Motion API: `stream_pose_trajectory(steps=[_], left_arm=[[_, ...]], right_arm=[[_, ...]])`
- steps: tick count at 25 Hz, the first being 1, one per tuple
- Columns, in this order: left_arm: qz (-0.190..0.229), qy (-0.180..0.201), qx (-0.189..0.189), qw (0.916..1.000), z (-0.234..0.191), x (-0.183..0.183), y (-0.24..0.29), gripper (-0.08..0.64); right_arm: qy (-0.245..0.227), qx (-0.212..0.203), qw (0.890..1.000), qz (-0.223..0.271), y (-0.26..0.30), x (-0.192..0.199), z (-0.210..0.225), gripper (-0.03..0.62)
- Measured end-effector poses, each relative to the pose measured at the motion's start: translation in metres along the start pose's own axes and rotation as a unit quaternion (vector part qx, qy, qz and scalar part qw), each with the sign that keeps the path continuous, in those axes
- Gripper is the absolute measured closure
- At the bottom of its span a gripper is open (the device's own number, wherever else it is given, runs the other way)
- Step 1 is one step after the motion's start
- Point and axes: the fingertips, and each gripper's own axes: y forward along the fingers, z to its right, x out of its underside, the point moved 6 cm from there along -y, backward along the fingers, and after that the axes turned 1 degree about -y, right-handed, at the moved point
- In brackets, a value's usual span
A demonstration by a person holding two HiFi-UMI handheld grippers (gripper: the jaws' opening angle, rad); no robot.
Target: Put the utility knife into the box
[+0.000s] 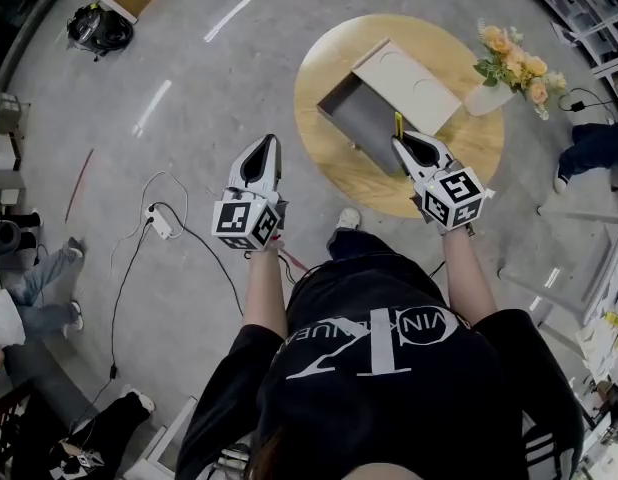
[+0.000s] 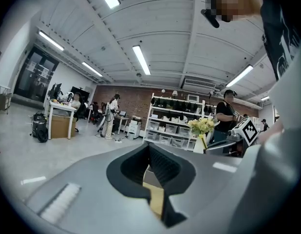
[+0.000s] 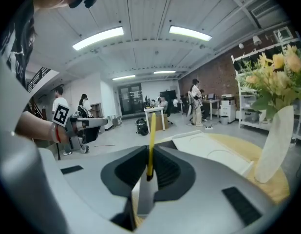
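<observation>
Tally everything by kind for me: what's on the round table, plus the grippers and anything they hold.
box: 1
vase of flowers: 1
utility knife: 1
grippers: 2, the left gripper and the right gripper
Total: 5

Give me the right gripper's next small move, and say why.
Probably ease the right gripper forward and to its left, over the open box, then lower. Its jaws are shut on the yellow utility knife, which stands at the box's near edge, not yet inside. The left gripper, shut and empty, hangs aside.
</observation>
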Motion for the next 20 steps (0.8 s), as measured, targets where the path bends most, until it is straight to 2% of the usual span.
stream_pose_trajectory(steps=[14, 20], left_arm=[[-0.007, 0.016, 0.017, 0.9997, -0.025, -0.016, 0.053, 0.549], [-0.013, 0.011, 0.039, 0.9991, -0.023, -0.013, 0.068, 0.549]], right_arm=[[0.004, -0.029, 0.999, -0.033, 0.052, -0.002, 0.021, 0.541], [-0.028, -0.047, 0.995, -0.086, 0.056, 0.006, 0.01, 0.541]])
